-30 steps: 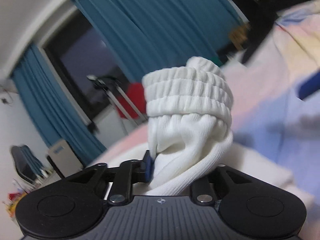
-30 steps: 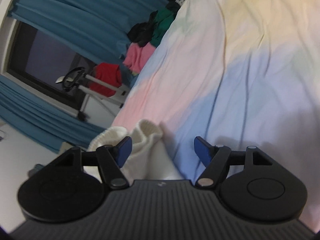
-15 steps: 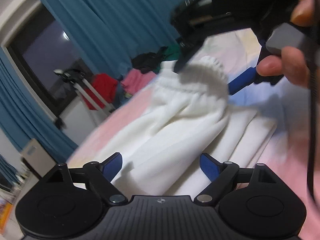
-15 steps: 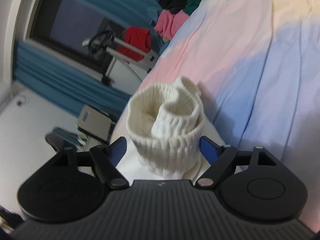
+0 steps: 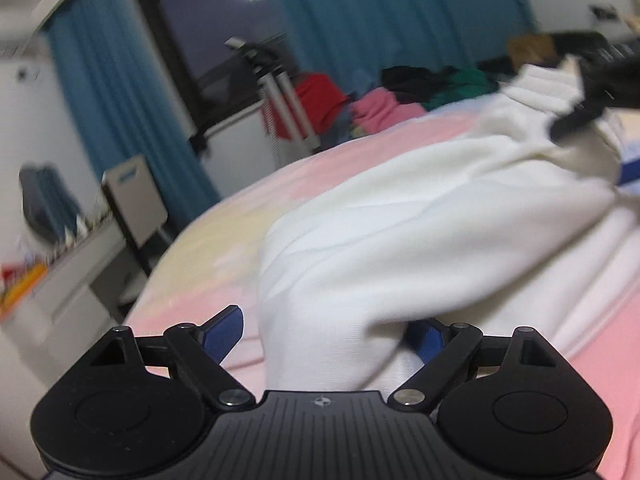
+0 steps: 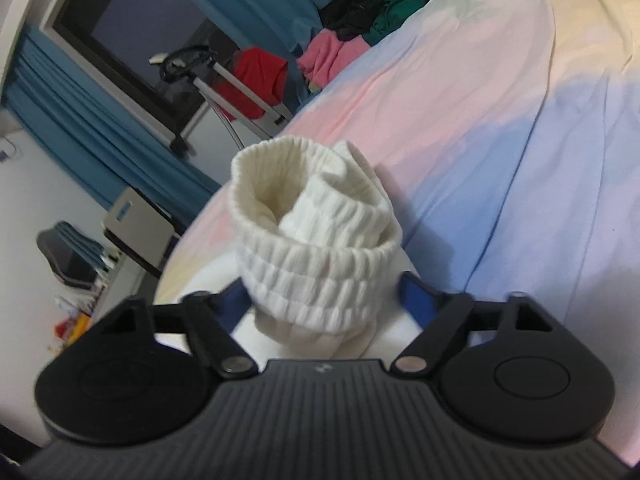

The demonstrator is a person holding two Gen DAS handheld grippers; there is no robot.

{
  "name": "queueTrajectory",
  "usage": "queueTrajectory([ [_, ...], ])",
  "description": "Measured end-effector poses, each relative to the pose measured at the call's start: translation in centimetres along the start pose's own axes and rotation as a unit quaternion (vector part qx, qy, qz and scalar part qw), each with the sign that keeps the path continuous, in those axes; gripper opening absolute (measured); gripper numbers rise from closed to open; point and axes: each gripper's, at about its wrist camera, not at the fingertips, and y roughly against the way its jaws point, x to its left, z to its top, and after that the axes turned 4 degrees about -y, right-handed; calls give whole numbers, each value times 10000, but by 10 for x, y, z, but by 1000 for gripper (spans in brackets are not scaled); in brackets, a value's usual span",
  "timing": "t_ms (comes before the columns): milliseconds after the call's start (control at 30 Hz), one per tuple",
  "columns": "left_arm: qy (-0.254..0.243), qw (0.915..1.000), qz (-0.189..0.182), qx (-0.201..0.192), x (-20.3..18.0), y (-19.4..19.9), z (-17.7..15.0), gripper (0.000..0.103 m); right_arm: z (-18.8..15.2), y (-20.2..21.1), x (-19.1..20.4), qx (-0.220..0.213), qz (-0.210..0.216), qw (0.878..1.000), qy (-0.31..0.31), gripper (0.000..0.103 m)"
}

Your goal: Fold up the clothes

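A white knit garment (image 5: 420,240) lies bunched on the pastel bedsheet (image 5: 224,248). My left gripper (image 5: 332,328) is open and low over the bed. A fold of the garment runs between its fingers and drapes over the right fingertip (image 5: 430,338). The garment's ribbed cuff (image 6: 316,248) stands rolled and upright between the fingers of my right gripper (image 6: 320,300). Those jaws are wide apart, with the cuff filling the gap and hiding the left pad. In the left wrist view the right gripper's black body (image 5: 600,84) sits over the cuff (image 5: 540,88) at top right.
The bedsheet (image 6: 500,120) stretches away to the right. A pile of pink, green and black clothes (image 6: 360,36) lies at its far end. Beyond the bed's edge are a metal rack with a red cloth (image 6: 248,76), blue curtains (image 6: 88,128), and a chair and desk (image 5: 132,196).
My left gripper has let go of the ribbed cuff, opened and drawn back low along the garment. The right gripper has moved in so that the cuff stands between its fingers.
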Motion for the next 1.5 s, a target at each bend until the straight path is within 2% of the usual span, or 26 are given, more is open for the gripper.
queueTrajectory([
  [100,459,9989,43,120,16,4,-2,89,2,5,-1,-90,-12,9999,-103,49],
  [200,881,9958,73,224,31,7,-4,89,5,16,-1,-243,185,9993,-230,40],
  [300,1064,9941,8,223,35,9,-3,89,5,35,-1,-505,542,9968,-299,38],
  [333,1125,9934,-14,223,36,9,-3,89,5,40,-2,-568,533,9966,-260,38],
  [400,1247,9919,-57,222,39,10,-3,89,5,44,-10,-601,376,9968,-381,38],
  [467,1369,9903,-100,222,41,12,-3,89,5,37,-28,-461,75,9956,-813,38],
  [567,1581,9869,-164,266,48,10,-5,89,5,23,-47,-198,-63,9922,-1227,38],
  [700,1802,9827,-246,363,59,6,-10,91,3,21,-50,-115,69,9913,-1309,45],
  [800,1937,9796,-261,475,65,0,-15,94,2,17,-56,48,-15,9899,-1418,66],
  [900,2172,9734,-382,623,74,-8,-20,97,1,15,-59,130,-87,9892,-1460,66],
  [1033,2726,9562,-625,864,91,-20,-26,97,-4,12,-56,254,-97,9903,-1360,68],
  [1167,3036,9447,-708,1018,100,-28,-33,97,-7,10,-61,429,34,9874,-1524,71],
  [1267,3165,9391,-730,1121,105,-32,-38,98,-8,6,-52,578,-4,9898,-1301,77],
  [1333,3178,9383,-718,1155,107,-34,-40,99,-7,6,-45,637,126,9895,-1295,80],
  [1400,3187,9378,-701,1184,109,-35,-44,99,-4,13,-38,563,437,9889,-1306,81],
  [1500,3310,9326,-712,1247,114,-37,-48,99,-1,24,-25,434,771,9912,-987,82],
])
